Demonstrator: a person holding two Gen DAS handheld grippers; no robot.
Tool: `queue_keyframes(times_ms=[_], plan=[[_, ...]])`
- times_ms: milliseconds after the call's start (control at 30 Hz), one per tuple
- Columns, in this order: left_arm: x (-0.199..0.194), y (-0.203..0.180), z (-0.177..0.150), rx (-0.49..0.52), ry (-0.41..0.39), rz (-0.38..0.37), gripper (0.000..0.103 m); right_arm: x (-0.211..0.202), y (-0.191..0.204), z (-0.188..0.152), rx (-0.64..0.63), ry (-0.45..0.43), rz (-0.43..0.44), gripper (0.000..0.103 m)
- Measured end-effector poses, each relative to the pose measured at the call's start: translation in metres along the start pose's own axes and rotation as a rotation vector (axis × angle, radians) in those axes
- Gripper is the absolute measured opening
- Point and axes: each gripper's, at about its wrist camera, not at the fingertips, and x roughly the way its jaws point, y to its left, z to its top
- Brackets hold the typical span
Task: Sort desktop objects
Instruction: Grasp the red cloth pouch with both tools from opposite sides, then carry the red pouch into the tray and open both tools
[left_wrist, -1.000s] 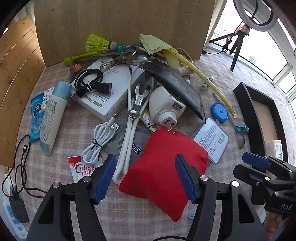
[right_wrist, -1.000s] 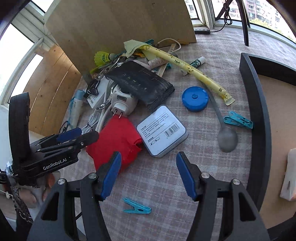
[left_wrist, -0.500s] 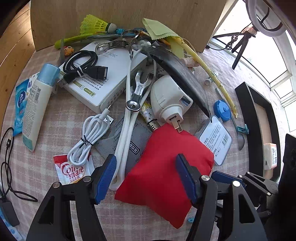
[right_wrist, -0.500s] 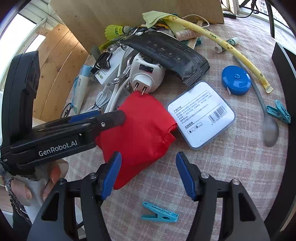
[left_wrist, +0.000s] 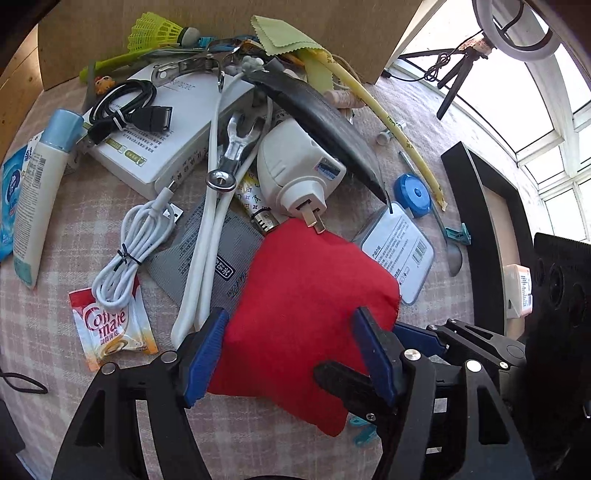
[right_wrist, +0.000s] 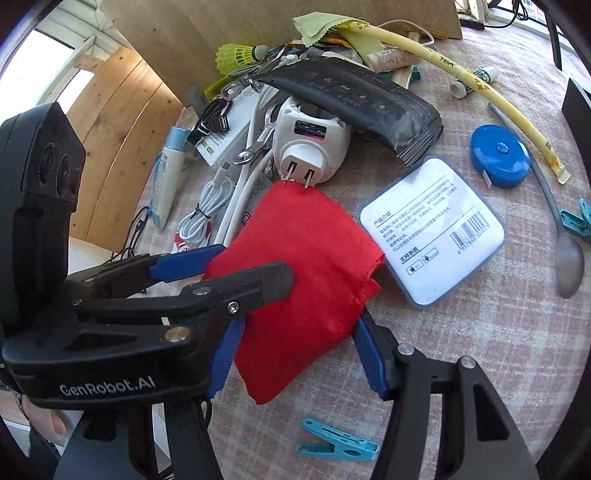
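Note:
A red cloth pouch (left_wrist: 306, 295) (right_wrist: 306, 266) lies on the checked tablecloth, under the prongs of a white plug adapter (left_wrist: 295, 173). My left gripper (left_wrist: 290, 352) stands wide over the pouch's near part, its blue pads on either side, not visibly squeezing it. My right gripper (right_wrist: 295, 354) straddles the pouch's near corner from the right. Its jaws are closing with the pouch between them, and the fabric looks uncompressed. The two grippers cross each other above the pouch. In the right wrist view the left gripper hides the right one's left pad.
A heap of cables, a wrench, a white box and a black packet (right_wrist: 354, 99) lies behind the pouch. A white flat case (right_wrist: 432, 229), blue tape measure (right_wrist: 498, 155) and spoon (right_wrist: 569, 266) lie to the right. A teal peg (right_wrist: 336, 445) lies near. A black tray (left_wrist: 476, 206) stands far right.
Both grippers have closed in on the red pouch. The right one came leftward and down until its fingers straddle the pouch and cross the left gripper. The left one tipped further downward.

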Motion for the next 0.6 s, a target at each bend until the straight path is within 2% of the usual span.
queue_keyframes(times_ms=[333,600], plan=[[-0.029,-0.025,-0.002,0.028,-0.043,-0.014,0.066,-0.039,-0.005,0.002,-0.033,-0.040,0.006,0.058],[-0.049,-0.068,0.013,0.091,-0.098,-0.035,0.066,-0.069,-0.008,0.014,-0.032,-0.113,-0.009,0.058]])
